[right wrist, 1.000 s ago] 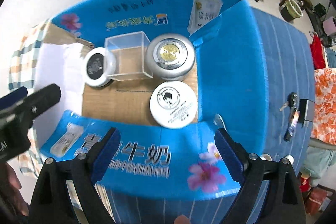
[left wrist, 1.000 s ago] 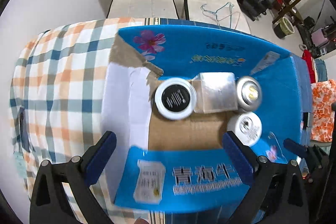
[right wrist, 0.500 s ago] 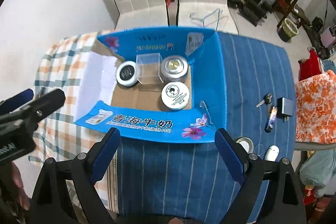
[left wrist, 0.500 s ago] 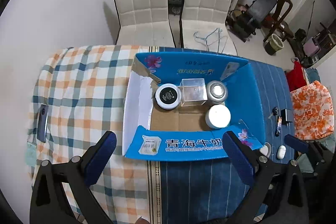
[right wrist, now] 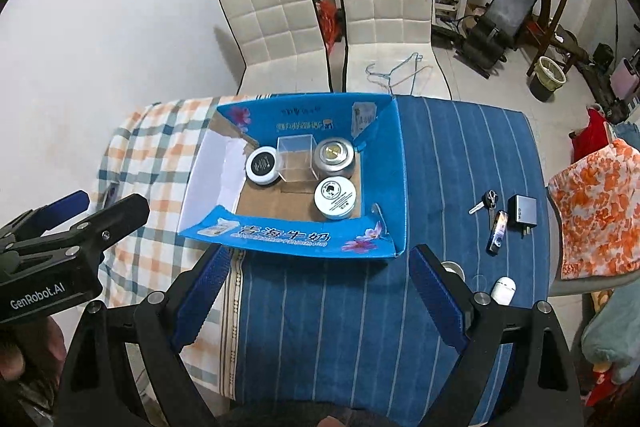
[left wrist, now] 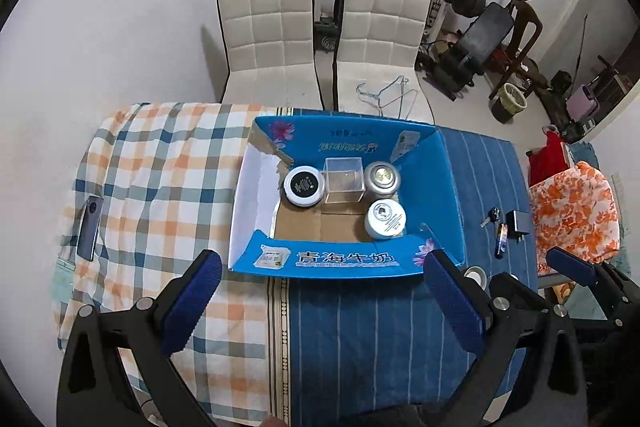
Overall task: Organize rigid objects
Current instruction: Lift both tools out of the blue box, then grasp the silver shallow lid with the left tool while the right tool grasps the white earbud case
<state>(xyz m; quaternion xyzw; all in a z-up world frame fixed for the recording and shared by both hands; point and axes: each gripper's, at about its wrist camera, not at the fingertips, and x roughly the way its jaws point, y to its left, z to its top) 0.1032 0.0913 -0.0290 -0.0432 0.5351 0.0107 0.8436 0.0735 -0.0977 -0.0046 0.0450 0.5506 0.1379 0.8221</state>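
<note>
A blue cardboard box [left wrist: 344, 261] [right wrist: 288, 237] lies open on the table. Inside it stand a black-lidded round tin [left wrist: 304, 185] [right wrist: 262, 165], a clear plastic cube [left wrist: 344, 179] [right wrist: 296, 157], a silver tin [left wrist: 383, 178] [right wrist: 334, 155] and a white-lidded tin [left wrist: 385, 218] [right wrist: 335, 197]. My left gripper [left wrist: 320, 303] hangs open high above the table's near side, nothing between its fingers. My right gripper [right wrist: 316, 301] is open too, just as high and empty. The left gripper's body [right wrist: 60, 267] shows at the left of the right wrist view.
The table wears a checked cloth [left wrist: 160, 187] on the left and a blue striped cloth [right wrist: 440, 167] on the right. A phone [left wrist: 90, 223], keys [right wrist: 486, 203], a lighter [right wrist: 498, 229], a charger [right wrist: 522, 209], a tape roll [left wrist: 476, 275] and a white case [right wrist: 503, 289] lie outside the box. Two white chairs [left wrist: 320, 39] stand behind.
Both grippers have pulled up and back from just over the box to high above the table. The box and the things in it have stayed in place.
</note>
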